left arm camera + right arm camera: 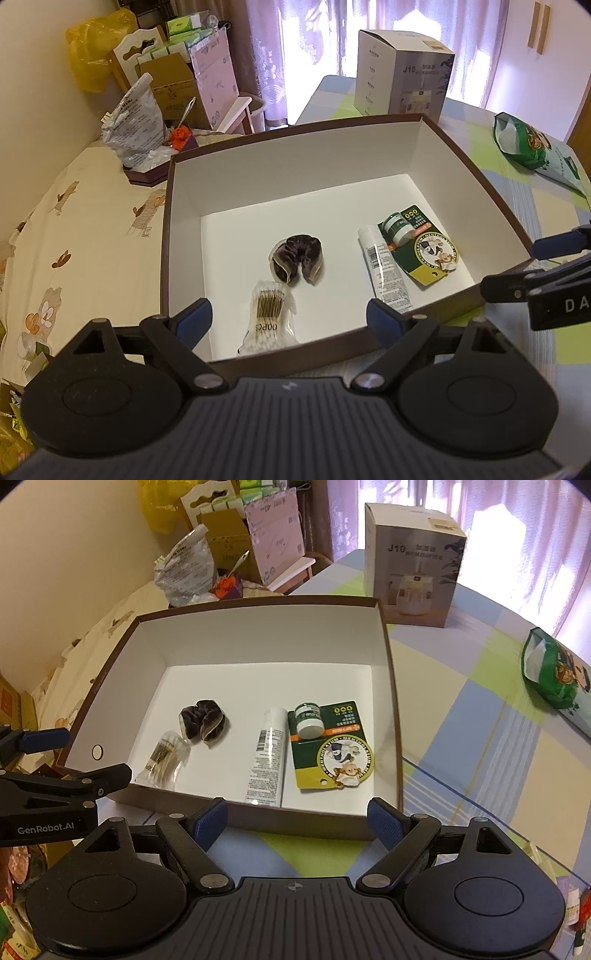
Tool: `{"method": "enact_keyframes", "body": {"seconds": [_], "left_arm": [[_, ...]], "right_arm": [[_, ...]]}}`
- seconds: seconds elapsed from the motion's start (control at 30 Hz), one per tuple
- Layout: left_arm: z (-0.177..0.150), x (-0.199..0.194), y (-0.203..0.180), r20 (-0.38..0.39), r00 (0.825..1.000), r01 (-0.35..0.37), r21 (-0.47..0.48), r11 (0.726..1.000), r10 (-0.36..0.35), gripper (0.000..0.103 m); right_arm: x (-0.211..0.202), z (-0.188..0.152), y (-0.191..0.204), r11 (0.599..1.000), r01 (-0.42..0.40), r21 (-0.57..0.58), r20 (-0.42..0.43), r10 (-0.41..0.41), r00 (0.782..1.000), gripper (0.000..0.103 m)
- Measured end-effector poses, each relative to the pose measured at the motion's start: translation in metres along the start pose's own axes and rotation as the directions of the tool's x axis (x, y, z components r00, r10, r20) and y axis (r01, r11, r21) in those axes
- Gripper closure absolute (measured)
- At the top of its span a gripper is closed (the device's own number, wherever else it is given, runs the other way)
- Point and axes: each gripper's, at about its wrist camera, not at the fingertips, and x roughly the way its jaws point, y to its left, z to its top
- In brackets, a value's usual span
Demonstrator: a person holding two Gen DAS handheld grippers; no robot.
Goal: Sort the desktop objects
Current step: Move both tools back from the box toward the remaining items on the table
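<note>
So both my tongs are wide open with nothing in them, left gripper (290, 319) hanging over the near wall of the box (280, 147), right gripper (297, 818) just short of it. Four things already lie on the box floor: scrunchie (298, 263), swab pack (269, 321), tube (386, 267) and the balm card (424, 251) with its little jar. Could be the sort is done, could be they're waiting to come out, can't call it. Handling guess: scrunchie is soft and squashy, pinch anywhere across the ring. Swab pack is light and the film looks slippery, so grab the middle. Tube is stiffish, take it across the body. The card lies flat, so go for the jar
</note>
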Motion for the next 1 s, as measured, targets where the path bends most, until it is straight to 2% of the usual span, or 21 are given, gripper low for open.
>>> {"method": "enact_keyframes", "body": {"seconds": [0.23, 1.0], "left_arm": [[-0.009, -0.010, -0.009, 0.003, 1.000, -0.005, -0.001, 1.000, 0.005, 0.014], [-0.034, -0.024, -0.048, -0.014, 1.000, 0.024, 0.030, 0.999, -0.023, 0.014]], "right_arm": [[-0.014, -0.017, -0.011, 0.999, -0.016, 0.043, 0.034, 0.014, 0.999, 0.015], [-0.044, -0.063, -0.043, 0.995, -0.007, 0.101, 0.054, 0.001, 0.999, 0.015]]}}
